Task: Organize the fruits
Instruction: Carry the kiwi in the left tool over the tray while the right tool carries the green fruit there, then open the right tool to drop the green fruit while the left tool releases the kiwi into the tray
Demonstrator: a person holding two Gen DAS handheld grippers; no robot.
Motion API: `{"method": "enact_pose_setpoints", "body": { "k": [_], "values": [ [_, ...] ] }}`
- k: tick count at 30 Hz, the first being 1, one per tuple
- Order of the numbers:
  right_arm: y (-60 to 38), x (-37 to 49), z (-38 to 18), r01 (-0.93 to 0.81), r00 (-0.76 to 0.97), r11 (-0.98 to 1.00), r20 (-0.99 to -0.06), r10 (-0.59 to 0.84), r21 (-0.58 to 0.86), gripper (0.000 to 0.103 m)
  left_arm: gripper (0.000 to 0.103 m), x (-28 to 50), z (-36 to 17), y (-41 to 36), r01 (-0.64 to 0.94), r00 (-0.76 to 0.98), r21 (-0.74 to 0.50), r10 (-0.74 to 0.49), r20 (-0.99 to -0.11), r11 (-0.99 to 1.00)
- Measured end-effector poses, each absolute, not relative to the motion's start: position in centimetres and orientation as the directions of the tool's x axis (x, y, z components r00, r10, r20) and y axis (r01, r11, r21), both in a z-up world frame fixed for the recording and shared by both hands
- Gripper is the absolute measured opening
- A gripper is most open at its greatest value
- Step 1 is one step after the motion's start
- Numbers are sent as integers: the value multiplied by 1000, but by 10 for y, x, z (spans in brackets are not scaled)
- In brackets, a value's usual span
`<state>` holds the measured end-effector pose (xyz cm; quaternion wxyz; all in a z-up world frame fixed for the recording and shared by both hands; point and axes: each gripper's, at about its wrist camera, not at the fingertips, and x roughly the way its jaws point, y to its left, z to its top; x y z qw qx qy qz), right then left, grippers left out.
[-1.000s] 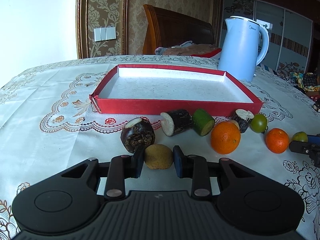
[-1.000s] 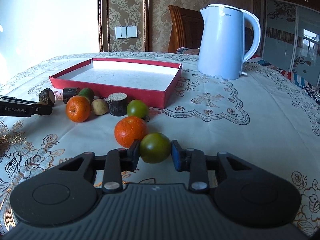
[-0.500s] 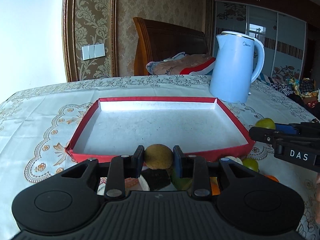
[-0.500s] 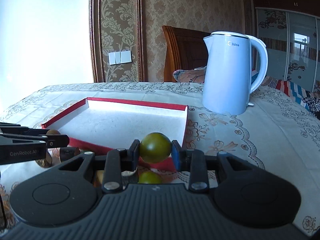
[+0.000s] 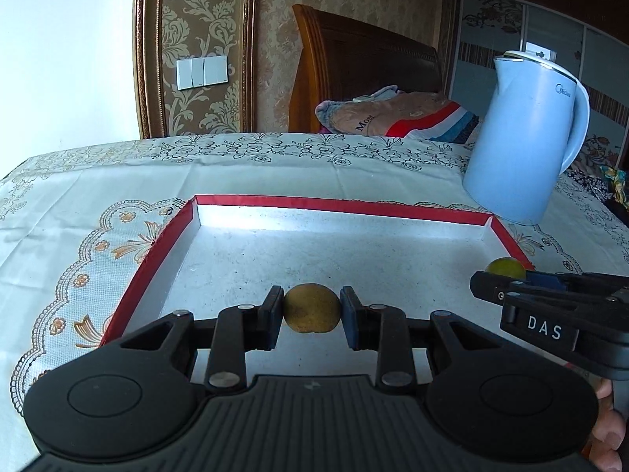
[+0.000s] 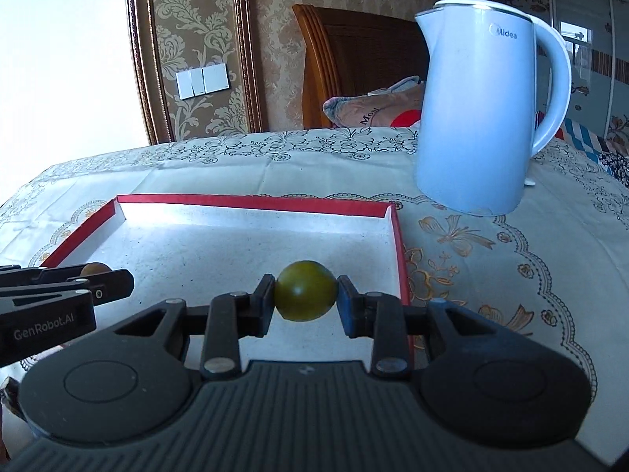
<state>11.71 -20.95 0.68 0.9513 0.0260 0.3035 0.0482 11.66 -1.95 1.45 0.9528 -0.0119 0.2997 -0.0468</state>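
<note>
My left gripper [image 5: 311,308] is shut on a brown-yellow round fruit [image 5: 311,308], held above the near part of the red tray [image 5: 338,204] with its white floor. My right gripper [image 6: 304,293] is shut on a green round fruit [image 6: 305,290], held over the tray [image 6: 251,200] near its right wall. In the left wrist view the right gripper [image 5: 507,281] enters from the right with the green fruit [image 5: 505,266] peeking above it. In the right wrist view the left gripper [image 6: 102,279] enters from the left. The other fruits are hidden below both grippers.
A pale blue electric kettle [image 5: 525,137] stands on the embroidered tablecloth [image 5: 78,204] just beyond the tray's far right corner. A wooden chair back [image 5: 365,78] with folded cloth is behind the table. A person's fingers [image 5: 607,428] show at the lower right.
Both grippers lifted their fruits off the tablecloth and carried them forward over the red tray. The row of loose fruits in front of the tray has dropped out of view.
</note>
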Motion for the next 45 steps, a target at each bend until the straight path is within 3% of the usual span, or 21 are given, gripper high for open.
{"method": "enact_pose_setpoints", "body": {
  "k": [17, 32, 36, 40, 45],
  "values": [
    [-199, 159, -3, -79, 731, 993, -671, 121, 93, 31, 30, 164, -1, -22, 47, 738, -47, -66, -671, 998],
    [-197, 161, -5, -82, 715, 992, -688, 122, 91, 32, 30, 164, -1, -21, 32, 744, -47, -55, -666, 998],
    [-198, 158, -2, -72, 738, 994, -666, 105, 77, 49, 30, 162, 1, -21, 29, 752, -43, -50, -658, 999],
    [-200, 154, 1, -70, 751, 995, -653, 98, 69, 52, 31, 160, 2, -21, 26, 758, -43, -48, -651, 999],
    [-201, 144, 4, -64, 777, 997, -624, 83, 53, 74, 31, 153, 5, -16, 23, 771, -63, -57, -634, 998]
  ]
}}
